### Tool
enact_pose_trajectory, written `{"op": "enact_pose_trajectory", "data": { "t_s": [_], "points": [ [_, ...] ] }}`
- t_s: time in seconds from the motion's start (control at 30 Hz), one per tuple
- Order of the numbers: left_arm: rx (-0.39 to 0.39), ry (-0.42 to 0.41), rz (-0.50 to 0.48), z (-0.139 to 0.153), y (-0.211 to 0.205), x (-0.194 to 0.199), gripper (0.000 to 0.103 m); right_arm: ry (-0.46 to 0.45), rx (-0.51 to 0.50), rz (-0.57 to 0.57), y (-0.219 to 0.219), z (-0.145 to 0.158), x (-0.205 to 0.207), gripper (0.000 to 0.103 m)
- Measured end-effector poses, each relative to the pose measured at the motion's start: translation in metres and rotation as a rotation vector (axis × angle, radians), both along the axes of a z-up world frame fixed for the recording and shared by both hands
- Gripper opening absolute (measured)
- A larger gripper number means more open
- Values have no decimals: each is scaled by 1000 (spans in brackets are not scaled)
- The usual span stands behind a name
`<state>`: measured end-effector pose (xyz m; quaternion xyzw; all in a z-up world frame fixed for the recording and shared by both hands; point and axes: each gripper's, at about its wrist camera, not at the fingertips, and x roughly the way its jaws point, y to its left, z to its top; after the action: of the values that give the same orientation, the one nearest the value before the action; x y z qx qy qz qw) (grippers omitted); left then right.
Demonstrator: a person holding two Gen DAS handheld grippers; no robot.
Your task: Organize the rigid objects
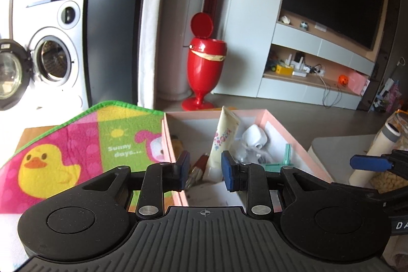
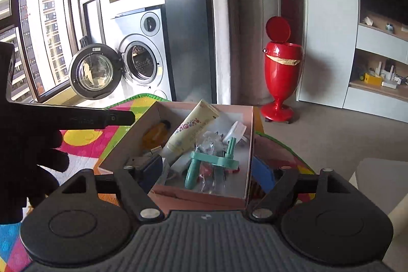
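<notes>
Currently box (image 2: 204, 198) on mat (image 1: 76, 144), holding tube (image 2: 188, 131), teal clip (image 2: 211, 159), white plug (image 1: 253, 137). Left tool (image 1: 206, 167) parted, empty, above box. Right tool (image 2: 206, 175) spread wide astride box. Tube light, soft, slippery: grip near cap. Clip rigid: grip stem.

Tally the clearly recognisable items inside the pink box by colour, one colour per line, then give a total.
Cream: 1, the tube
White: 1, the plug adapter
Teal: 1, the plastic tool
Amber: 1, the small bottle
Total: 4; clear wrapping and other bits in the pink box are too jumbled to count.
</notes>
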<state>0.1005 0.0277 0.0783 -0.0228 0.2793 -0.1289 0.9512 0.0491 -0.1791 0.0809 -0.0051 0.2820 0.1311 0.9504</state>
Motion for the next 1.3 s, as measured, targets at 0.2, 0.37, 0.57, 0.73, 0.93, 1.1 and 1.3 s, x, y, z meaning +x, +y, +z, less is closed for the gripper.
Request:
{"op": "enact_pose_trajectory", "data": {
  "t_s": [0.2,0.37,0.57,0.73,0.93,1.1,1.3],
  "points": [
    [87,111,76,-42,9,-82,30,117,-32,-14,15,-43,-38,83],
    [111,187,154,-72,14,-100,31,238,-7,-64,23,-80,-44,84],
    [97,135,147,-75,-2,-101,45,203,-84,-114,31,-94,-45,103],
    [112,107,142,-79,-16,-101,66,201,-81,-116,31,-92,-42,103],
    [125,72,206,-83,-27,-99,67,128,-59,-157,30,-98,-46,103],
    [112,74,210,-83,-25,-96,68,111,-73,-175,33,-98,-46,103],
    [119,77,206,-84,-28,-94,72,109,-54,-173,30,-99,-45,103]
  ]
}}
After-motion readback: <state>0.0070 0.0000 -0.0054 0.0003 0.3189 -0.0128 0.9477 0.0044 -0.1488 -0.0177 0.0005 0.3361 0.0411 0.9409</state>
